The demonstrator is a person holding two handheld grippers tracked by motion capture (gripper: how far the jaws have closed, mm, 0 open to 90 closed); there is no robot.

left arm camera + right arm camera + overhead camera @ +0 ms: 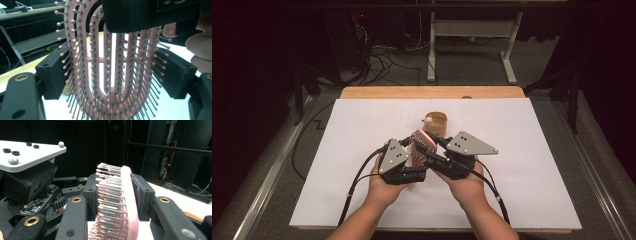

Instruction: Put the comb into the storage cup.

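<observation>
1. Brush [419, 147] sits above the table [522, 200], between both grippers, long axis upright.
2. Left gripper [110, 75] clamps its 2 edges.
3. Right gripper [117, 195] pinches bristles against back.
4. Cup [435, 123] stands just behind.

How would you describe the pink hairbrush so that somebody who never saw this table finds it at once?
Look at the white table top, near its middle, where two hands meet. The pink hairbrush stands between the left gripper and the right gripper, both clamped on it. Unlike the tan cup just behind, it is a slotted pink frame covered with thin, ball-tipped bristles.
</observation>
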